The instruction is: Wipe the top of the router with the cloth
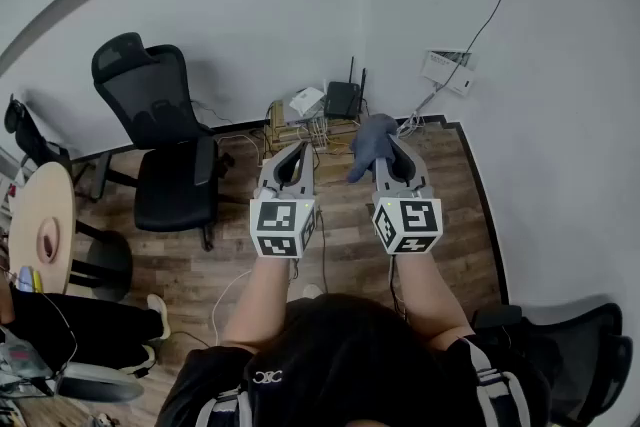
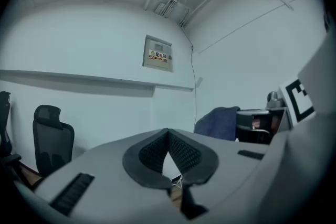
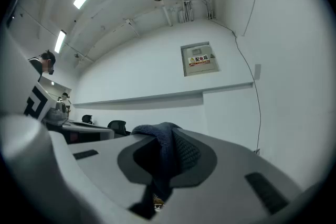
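**Cloth clamped in the right gripper, router not yet reached**

The right gripper [image 3: 168,139] is pinched on a blue-grey knitted cloth [image 3: 167,150], which bunches over its tips and hangs below. The left gripper [image 2: 168,136] has its jaws together with nothing between them. The black router with two upright antennas [image 1: 342,99] sits on a low wooden rack [image 1: 290,130] against the wall, and the cloth is held above it and a little to its right, apparently well apart. To wipe well, lower the cloth flat onto the router's top, steer around the antennas, and stroke lightly so the router doesn't slide.
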The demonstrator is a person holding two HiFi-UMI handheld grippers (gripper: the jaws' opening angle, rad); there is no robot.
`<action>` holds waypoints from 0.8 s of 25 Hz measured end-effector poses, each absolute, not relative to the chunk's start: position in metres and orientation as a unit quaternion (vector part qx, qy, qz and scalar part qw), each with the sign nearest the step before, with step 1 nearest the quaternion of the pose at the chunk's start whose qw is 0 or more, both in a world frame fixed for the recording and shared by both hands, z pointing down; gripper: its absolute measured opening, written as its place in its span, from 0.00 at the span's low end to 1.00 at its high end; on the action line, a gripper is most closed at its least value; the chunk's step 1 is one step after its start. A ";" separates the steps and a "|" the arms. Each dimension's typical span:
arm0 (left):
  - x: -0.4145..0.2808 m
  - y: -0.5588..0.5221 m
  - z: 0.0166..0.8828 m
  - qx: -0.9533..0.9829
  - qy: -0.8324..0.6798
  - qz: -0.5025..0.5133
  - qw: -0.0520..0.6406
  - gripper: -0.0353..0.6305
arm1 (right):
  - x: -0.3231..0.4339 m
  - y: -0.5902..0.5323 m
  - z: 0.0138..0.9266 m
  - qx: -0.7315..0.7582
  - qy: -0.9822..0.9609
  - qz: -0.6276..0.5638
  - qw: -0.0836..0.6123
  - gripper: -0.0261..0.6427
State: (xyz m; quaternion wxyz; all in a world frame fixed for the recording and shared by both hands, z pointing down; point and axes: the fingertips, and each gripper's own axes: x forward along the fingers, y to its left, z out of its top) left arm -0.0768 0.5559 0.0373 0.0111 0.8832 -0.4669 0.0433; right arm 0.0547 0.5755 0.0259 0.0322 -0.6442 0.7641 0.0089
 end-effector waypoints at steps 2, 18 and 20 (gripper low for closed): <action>-0.081 0.552 0.035 0.883 -0.467 0.044 0.004 0.04 | 0.049 0.572 0.026 -0.642 0.766 0.011 0.032 0.06; -0.117 0.511 0.042 0.888 -0.458 0.044 0.008 0.04 | 0.017 0.535 0.030 -0.662 0.749 -0.001 0.037 0.06; -0.122 0.503 0.044 0.891 -0.451 0.043 0.011 0.04 | 0.016 0.529 0.028 -0.673 0.738 -0.001 0.045 0.06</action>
